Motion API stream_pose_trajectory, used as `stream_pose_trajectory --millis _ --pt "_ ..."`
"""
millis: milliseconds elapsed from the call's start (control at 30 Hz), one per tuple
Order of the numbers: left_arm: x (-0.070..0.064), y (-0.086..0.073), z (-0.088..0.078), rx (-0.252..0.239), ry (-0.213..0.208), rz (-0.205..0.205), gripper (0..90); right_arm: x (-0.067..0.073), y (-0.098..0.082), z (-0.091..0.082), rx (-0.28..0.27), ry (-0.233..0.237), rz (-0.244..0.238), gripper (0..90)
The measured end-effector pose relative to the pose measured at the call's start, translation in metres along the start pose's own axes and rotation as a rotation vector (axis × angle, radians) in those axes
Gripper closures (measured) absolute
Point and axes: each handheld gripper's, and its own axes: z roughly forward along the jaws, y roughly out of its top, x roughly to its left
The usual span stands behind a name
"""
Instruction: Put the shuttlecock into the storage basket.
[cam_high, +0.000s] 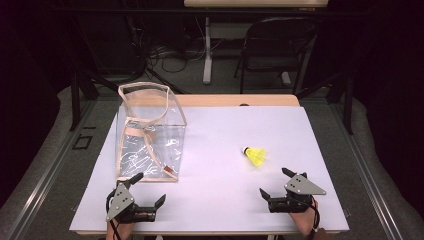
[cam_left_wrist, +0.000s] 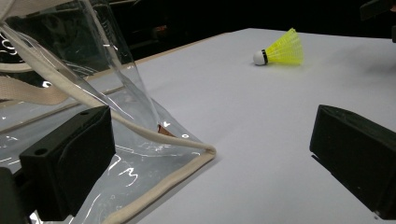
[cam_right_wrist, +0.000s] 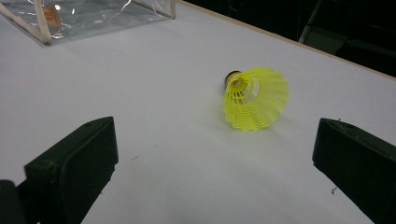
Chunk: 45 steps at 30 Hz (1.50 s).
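Observation:
A yellow shuttlecock (cam_high: 257, 155) lies on its side on the white table, right of centre; its open skirt faces my right gripper (cam_right_wrist: 254, 99). A clear plastic bag (cam_high: 149, 135) with beige trim stands upright at the left. My left gripper (cam_high: 148, 189) rests open at the table's front left, its left jaw close to the bag's bottom corner (cam_left_wrist: 187, 154). The shuttlecock (cam_left_wrist: 280, 50) lies far off to the right in that view. My right gripper (cam_high: 274, 182) sits open at the front right, a short way in front of the shuttlecock, nothing between its jaws.
The white table top (cam_high: 225, 200) spreads between the bag and the shuttlecock. A wooden edge (cam_high: 240, 100) runs along the far side. Behind the table stand a black folding chair (cam_high: 275, 47) and a table leg (cam_high: 207, 50) on a dark floor.

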Motion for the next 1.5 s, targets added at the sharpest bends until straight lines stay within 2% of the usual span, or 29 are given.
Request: stream_pose_trajectory --millis 200,567,1500 --pt "0.0 0.0 0.0 0.001 -0.003 -0.005 0.0 -0.001 0.001 0.005 0.021 0.009 0.006 0.0" --pt "0.0 0.0 0.0 0.005 -0.002 0.002 0.0 -0.002 0.004 0.017 0.092 0.03 0.009 0.0" --pt "0.0 -0.001 0.001 0.008 -0.002 -0.007 0.0 -0.009 0.013 0.042 0.144 0.058 0.043 0.0"
